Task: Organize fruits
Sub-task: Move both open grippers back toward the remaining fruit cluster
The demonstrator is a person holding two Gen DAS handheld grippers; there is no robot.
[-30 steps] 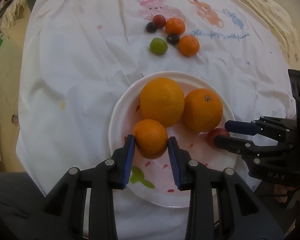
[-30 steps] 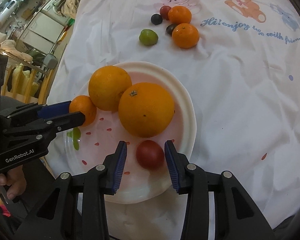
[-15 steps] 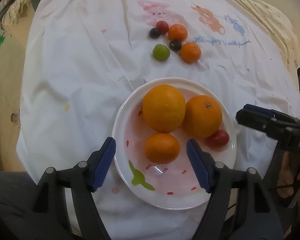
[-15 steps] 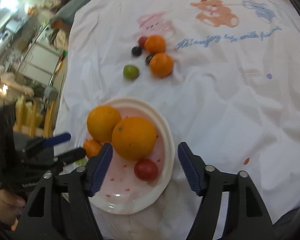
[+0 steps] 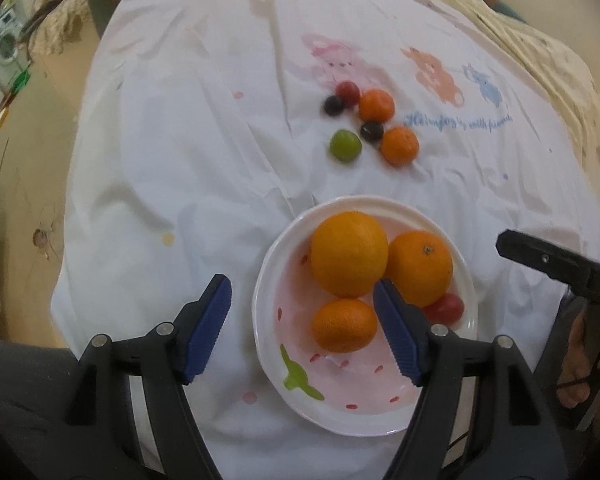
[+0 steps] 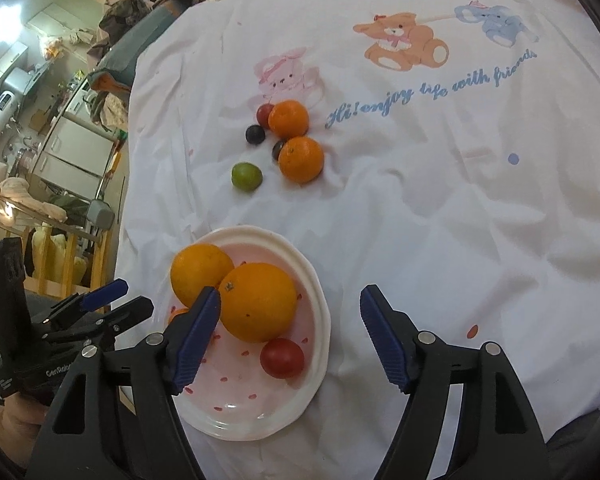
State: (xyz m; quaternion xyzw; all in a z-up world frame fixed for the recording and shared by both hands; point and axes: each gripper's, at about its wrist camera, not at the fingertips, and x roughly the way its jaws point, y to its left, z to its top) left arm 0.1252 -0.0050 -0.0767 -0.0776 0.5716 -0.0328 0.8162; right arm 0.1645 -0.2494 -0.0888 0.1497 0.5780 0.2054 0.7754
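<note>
A white plate [image 5: 268, 280] [image 6: 320, 304] on the white cloth holds two big oranges [image 5: 348, 254] [image 6: 258, 302], a small tangerine [image 5: 344, 325] and a red cherry tomato [image 5: 444, 307] [image 6: 282, 358]. Farther back on the cloth lie two tangerines [image 5: 399, 146] [image 6: 301, 159], a green fruit [image 5: 345, 146] [image 6: 246, 177], two dark grapes [image 5: 371, 131] and a red tomato [image 5: 348, 92]. My left gripper [image 5: 302, 326] is open and empty above the plate's left side. My right gripper [image 6: 290, 334] is open and empty above the plate's right edge.
The cloth has cartoon animal prints and blue lettering [image 6: 428, 92]. The table's left edge drops to a floor with furniture and clutter [image 6: 40, 120]. The right gripper's body shows at the right of the left wrist view [image 5: 560, 268].
My left gripper let go of the small tangerine and my right let go of the red tomato. Both opened wide and pulled up and back from the plate.
</note>
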